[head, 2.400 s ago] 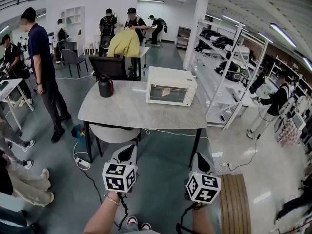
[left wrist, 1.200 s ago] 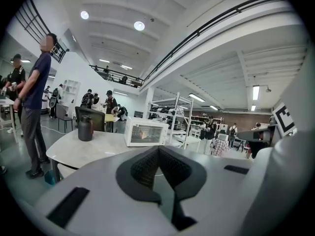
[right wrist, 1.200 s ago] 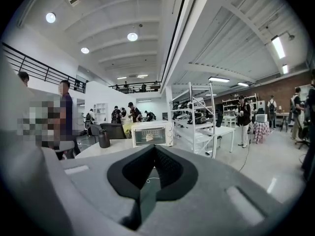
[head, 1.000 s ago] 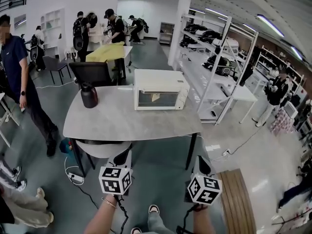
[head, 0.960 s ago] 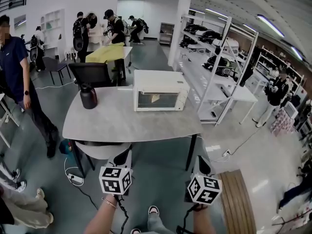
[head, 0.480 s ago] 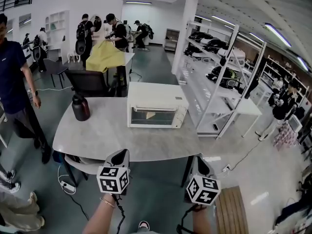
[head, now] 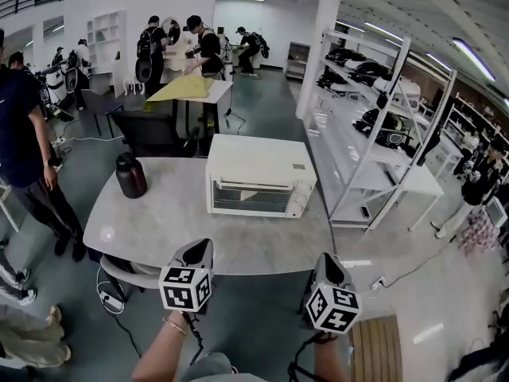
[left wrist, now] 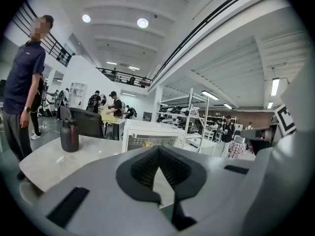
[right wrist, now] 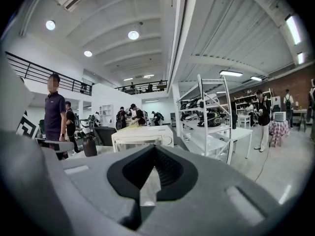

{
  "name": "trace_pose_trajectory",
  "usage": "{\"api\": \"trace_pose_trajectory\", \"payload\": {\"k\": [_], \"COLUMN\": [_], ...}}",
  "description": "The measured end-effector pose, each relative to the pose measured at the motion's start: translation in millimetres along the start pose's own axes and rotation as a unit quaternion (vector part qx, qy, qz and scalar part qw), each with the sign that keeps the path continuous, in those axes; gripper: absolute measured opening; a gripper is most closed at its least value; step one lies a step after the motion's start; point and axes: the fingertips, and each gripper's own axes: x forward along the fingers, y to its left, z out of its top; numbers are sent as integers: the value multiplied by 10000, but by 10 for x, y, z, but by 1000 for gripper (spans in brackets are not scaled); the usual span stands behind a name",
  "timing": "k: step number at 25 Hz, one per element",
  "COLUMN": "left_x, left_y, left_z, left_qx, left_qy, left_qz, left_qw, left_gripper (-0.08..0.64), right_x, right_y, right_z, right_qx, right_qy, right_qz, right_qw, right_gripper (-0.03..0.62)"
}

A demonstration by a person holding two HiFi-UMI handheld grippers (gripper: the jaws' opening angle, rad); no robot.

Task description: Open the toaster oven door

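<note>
The white toaster oven point(head: 258, 177) stands on the grey table point(head: 183, 225), its glass door closed and its knobs at the right. It also shows ahead in the left gripper view point(left wrist: 147, 135) and in the right gripper view point(right wrist: 142, 135). My left gripper point(head: 199, 250) hovers at the table's front edge, shut and holding nothing. My right gripper point(head: 324, 261) hangs level with it further right, also shut and empty. Both are well short of the oven. The jaws meet in each gripper's own view, left gripper point(left wrist: 158, 150), right gripper point(right wrist: 155, 150).
A dark bottle point(head: 130, 175) stands on the table left of the oven. A black chair point(head: 155, 134) sits behind the table. White shelving point(head: 382, 126) runs along the right. A person point(head: 24, 150) stands at the left, others at the back. A wooden pallet point(head: 382, 344) lies at lower right.
The view has come closer to the table, and the oven looks larger and nearer. Both grippers now reach the table's front edge, still shut.
</note>
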Motion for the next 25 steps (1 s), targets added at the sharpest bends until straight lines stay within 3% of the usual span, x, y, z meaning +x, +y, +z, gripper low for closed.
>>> {"api": "trace_pose_trajectory", "payload": {"k": [10,25], "left_x": [614,2066], "left_y": [156,809], "left_z": [219,750], "left_qx": [24,-98], "left_qy": [-34,-195], "left_qz": [12,-105], "left_qw": [10000,9997], "left_gripper": [3,3], "right_x": [687,2312], "right_y": [-107,-38], "right_z": [67,538], "right_qx": [68,-148], "right_qy": [71,-5], "right_qz": [21,-13], "right_qw": [9999,9999], "right_gripper": [5,5]}}
